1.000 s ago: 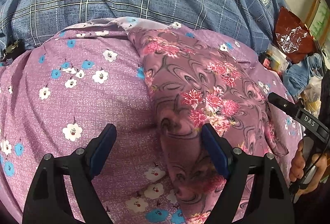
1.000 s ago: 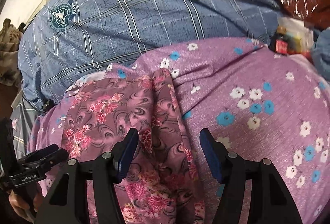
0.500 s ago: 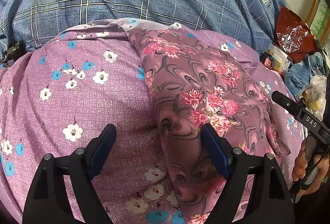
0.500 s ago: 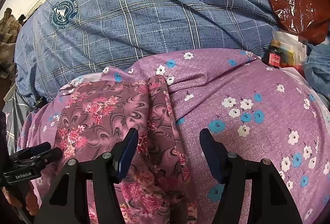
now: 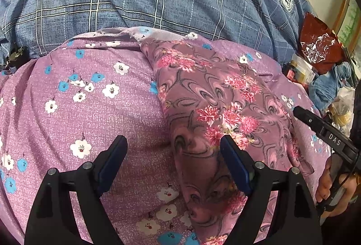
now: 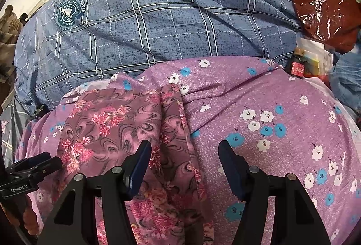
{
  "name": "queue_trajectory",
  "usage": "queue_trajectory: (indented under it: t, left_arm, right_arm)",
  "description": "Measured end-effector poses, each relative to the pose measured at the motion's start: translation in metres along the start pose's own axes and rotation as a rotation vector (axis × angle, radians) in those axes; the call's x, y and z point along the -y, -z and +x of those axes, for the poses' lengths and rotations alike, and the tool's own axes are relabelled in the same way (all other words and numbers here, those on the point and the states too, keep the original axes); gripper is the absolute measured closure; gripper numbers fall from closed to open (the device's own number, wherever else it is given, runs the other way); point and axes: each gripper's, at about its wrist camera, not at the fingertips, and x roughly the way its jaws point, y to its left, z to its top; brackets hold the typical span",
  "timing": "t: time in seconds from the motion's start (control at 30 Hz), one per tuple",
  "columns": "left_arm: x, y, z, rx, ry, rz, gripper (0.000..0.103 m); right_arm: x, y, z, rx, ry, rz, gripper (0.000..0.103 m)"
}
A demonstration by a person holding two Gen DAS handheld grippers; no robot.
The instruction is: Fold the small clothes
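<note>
Left wrist view shows the left gripper (image 5: 171, 159) hanging with jaws wide, holding nothing, above the swirl-print garment (image 5: 216, 109), probably lining up on its left edge. This thin, soft rose-flowered cloth lies in a long, creased strip on the lilac blossom-print sheet (image 5: 90, 109). Right gripper (image 6: 185, 166), jaws apart and empty, straddles the garment's right edge.

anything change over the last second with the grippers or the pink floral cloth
The right wrist view now takes in more of the blue plaid cover beyond the clothes, so that camera tipped up a little. Nothing was gripped or let go. The left gripper and right gripper stand open over the pink floral cloth, which lies as before on the purple flowered cloth.
</note>
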Motion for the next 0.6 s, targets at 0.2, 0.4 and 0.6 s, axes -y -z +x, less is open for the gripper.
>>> queue_trajectory:
  t: [0.2, 0.4, 0.6]
  left_arm:
    - [-0.004, -0.002, 0.007, -0.026, 0.069, -0.032, 0.018]
    - [-0.01, 0.0, 0.024, -0.129, 0.227, -0.094, 0.018]
    - [-0.008, 0.001, 0.025, -0.139, 0.315, -0.12, 0.02]
  right_arm:
    - [0.017, 0.001, 0.017, -0.118, -0.195, 0.104, 0.038]
    - [0.039, 0.008, 0.042, -0.221, -0.317, 0.229, 0.034]
    - [0.04, 0.011, 0.056, -0.255, -0.432, 0.289, 0.029]
